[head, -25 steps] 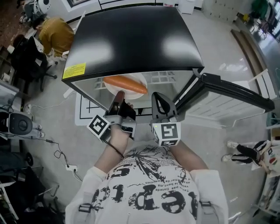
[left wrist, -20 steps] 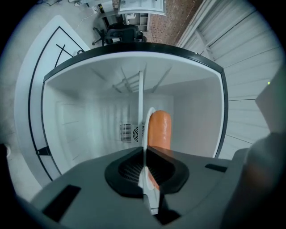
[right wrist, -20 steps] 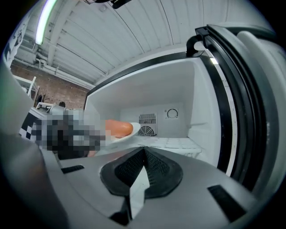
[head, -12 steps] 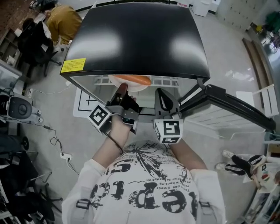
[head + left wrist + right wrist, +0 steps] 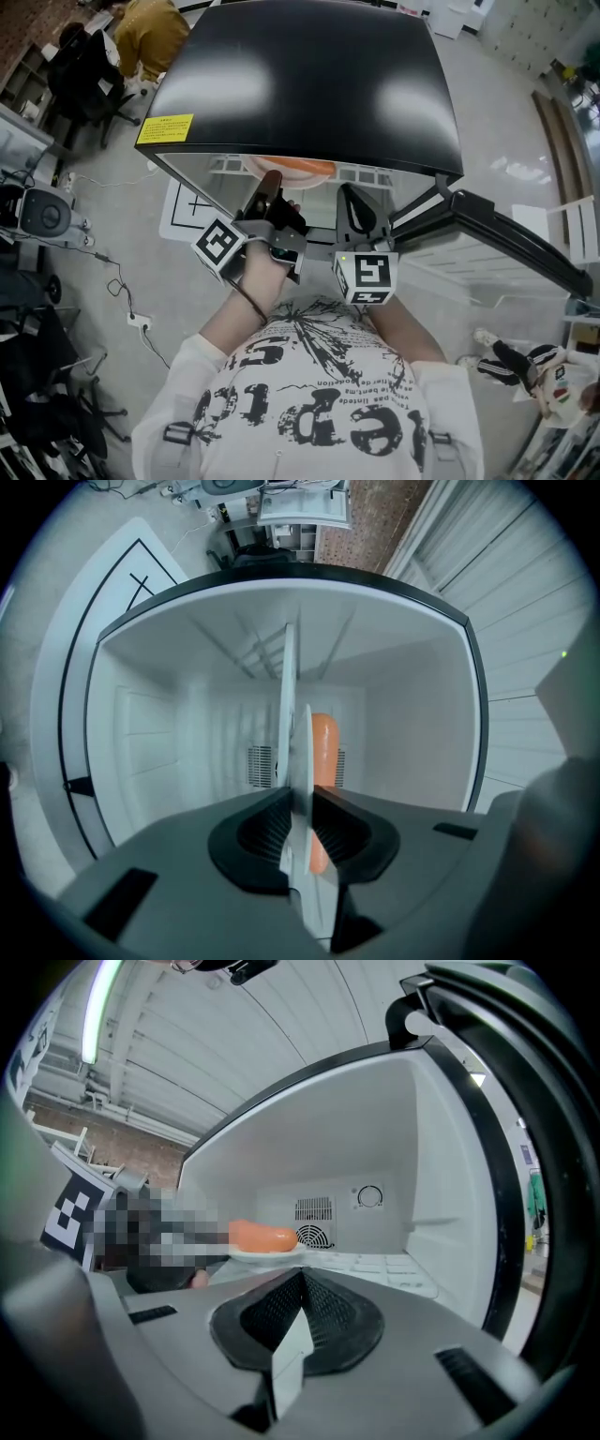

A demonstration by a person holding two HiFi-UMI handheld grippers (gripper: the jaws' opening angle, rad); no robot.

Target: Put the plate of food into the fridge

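A white plate (image 5: 302, 761) carrying a long orange piece of food (image 5: 323, 752) is inside the open black fridge (image 5: 300, 84), over its white floor (image 5: 375, 1265). My left gripper (image 5: 298, 794) has the plate's rim between its pads, which still touch it while the jaws are opening. From the head view only the plate's near edge (image 5: 281, 178) and a strip of the food (image 5: 305, 168) show under the fridge top, with the left gripper (image 5: 271, 183) reaching in. The right gripper (image 5: 349, 197) hovers at the fridge mouth, shut and empty (image 5: 302, 1277); it sees plate (image 5: 267, 1254) and food (image 5: 262, 1237) to its left.
The fridge door (image 5: 506, 234) stands swung open to the right. A person in a yellow top (image 5: 155, 23) sits by a black chair (image 5: 89, 70) at the far left. Cables (image 5: 112, 281) and a grey device (image 5: 37, 216) lie on the floor at left.
The left gripper has carried the plate deeper into the fridge; less of the plate and food shows under the fridge top. The right gripper stays beside it.
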